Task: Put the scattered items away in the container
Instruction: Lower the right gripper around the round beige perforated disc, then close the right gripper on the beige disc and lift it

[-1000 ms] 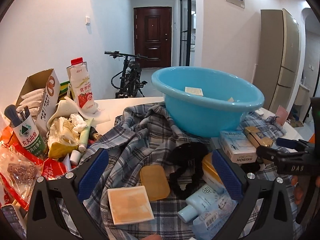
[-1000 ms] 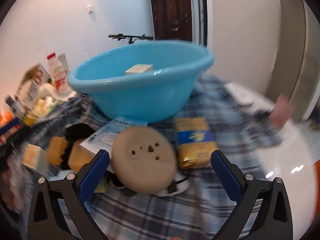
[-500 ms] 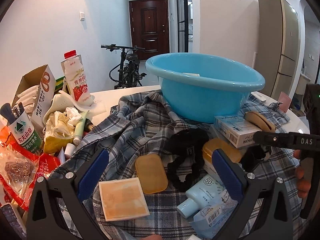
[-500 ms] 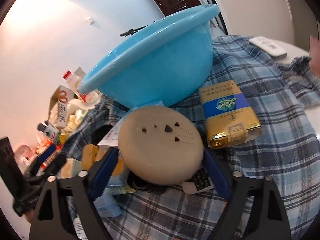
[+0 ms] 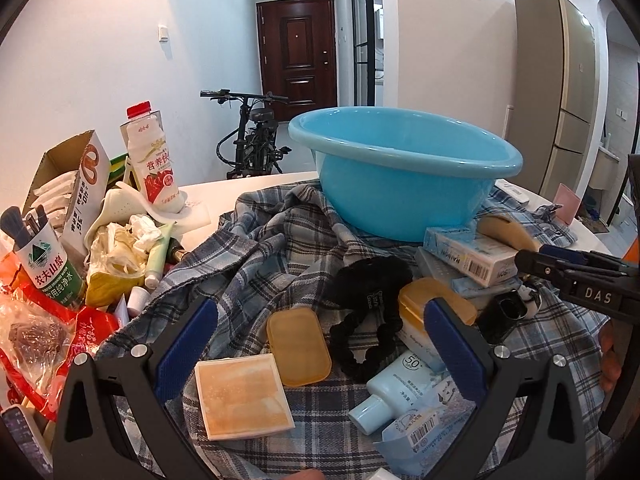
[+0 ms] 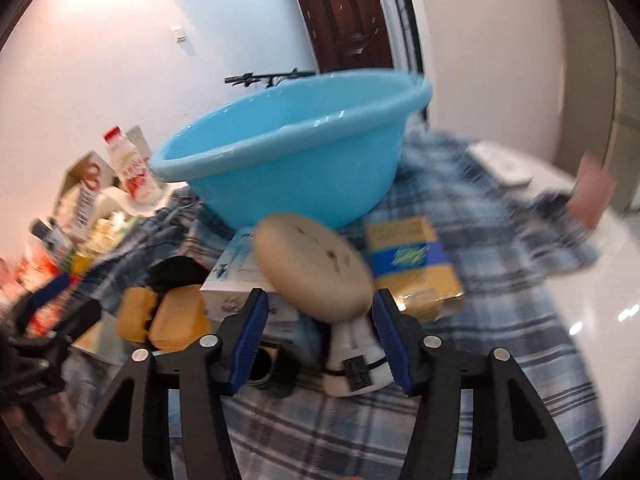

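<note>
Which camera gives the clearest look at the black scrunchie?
The left wrist view: the black scrunchie lies sharp and whole on the plaid cloth. The right wrist view shows only a blurred dark patch of it.

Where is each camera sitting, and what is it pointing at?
Left wrist: on the left gripper, low over the plaid cloth, facing the light blue plastic basin; its blue-padded fingers show.
Right wrist: on the right gripper, facing the same basin; its fingers flank a round tan disc.
Shared: basin, cloth, disc, red-capped milk bottle.
</note>
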`<state>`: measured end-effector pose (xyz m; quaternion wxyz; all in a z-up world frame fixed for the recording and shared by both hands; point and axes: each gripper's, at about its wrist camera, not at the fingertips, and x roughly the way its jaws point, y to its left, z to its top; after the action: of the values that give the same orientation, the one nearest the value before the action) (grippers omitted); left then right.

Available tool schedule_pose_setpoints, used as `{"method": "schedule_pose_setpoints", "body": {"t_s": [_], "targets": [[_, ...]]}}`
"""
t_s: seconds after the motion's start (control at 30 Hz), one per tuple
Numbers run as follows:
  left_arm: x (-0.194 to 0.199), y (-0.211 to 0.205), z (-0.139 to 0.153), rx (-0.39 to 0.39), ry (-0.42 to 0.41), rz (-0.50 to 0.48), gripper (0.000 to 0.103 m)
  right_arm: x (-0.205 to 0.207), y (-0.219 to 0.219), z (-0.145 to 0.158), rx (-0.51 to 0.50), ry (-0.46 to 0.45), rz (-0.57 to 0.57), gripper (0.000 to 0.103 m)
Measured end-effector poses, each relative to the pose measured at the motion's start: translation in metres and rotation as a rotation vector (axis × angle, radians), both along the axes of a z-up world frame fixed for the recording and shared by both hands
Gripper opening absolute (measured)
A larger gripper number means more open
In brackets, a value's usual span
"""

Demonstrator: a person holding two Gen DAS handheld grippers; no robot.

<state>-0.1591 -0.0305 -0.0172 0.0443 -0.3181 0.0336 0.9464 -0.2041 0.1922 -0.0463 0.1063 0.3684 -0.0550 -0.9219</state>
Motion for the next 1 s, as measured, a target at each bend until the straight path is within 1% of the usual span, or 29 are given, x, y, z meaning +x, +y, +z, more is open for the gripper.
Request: {"method": "schedule_pose_setpoints", "body": {"t_s": [0.07, 0.2, 0.3, 0.33, 0.4, 0.5, 0.6, 0.67, 0.83, 0.87, 0.9, 0.93, 1.0], "targets": [[0.001, 0.002, 0.0, -0.004, 0.001, -0.004, 0.103, 0.001, 0.003, 0.0, 0.018, 0.005, -0.005, 0.058], [0.001, 0.005, -0.002, -0.014, 0.0, -0.013, 0.103, -0.003, 0.006, -0.001, -0.004, 0.0, 0.007, 0.058], [0.0, 0.007, -0.005, -0.025, -0.008, -0.015, 0.103, -0.004, 0.005, 0.0, 0.024, 0.004, 0.009, 0.057], [-0.001, 0.007, -0.006, -0.027, -0.01, -0.015, 0.103, -0.003, 0.004, 0.002, 0.044, 0.004, 0.009, 0.055], [-0.001, 0.008, -0.006, -0.028, -0.015, -0.016, 0.103, -0.003, 0.005, 0.004, 0.06, 0.002, 0.004, 0.048], [0.001, 0.008, -0.005, -0.021, -0.011, -0.024, 0.103, -0.007, 0.005, 0.01, 0.056, -0.004, 0.009, 0.048], [0.002, 0.01, -0.004, -0.027, -0.008, -0.03, 0.102, -0.009, -0.003, 0.02, 0.071, 0.019, 0.021, 0.048], [0.003, 0.01, -0.004, -0.024, -0.007, -0.033, 0.103, -0.013, -0.012, 0.023, 0.11, 0.023, 0.034, 0.048], [0.003, 0.01, -0.002, -0.016, -0.004, -0.035, 0.103, -0.029, -0.026, 0.012, 0.143, -0.007, 0.055, 0.048], [0.003, 0.009, -0.002, -0.014, -0.005, -0.036, 0.103, -0.033, -0.028, 0.01, 0.146, -0.012, 0.057, 0.045], [0.003, 0.009, -0.002, -0.012, -0.006, -0.037, 0.103, -0.036, -0.029, 0.008, 0.145, -0.015, 0.059, 0.039], [0.003, 0.009, -0.002, -0.013, -0.008, -0.037, 0.103, -0.039, -0.029, 0.006, 0.134, -0.02, 0.063, 0.036], [0.004, 0.01, -0.002, -0.015, -0.011, -0.039, 0.103, -0.042, -0.028, 0.006, 0.114, -0.027, 0.066, 0.027]]}}
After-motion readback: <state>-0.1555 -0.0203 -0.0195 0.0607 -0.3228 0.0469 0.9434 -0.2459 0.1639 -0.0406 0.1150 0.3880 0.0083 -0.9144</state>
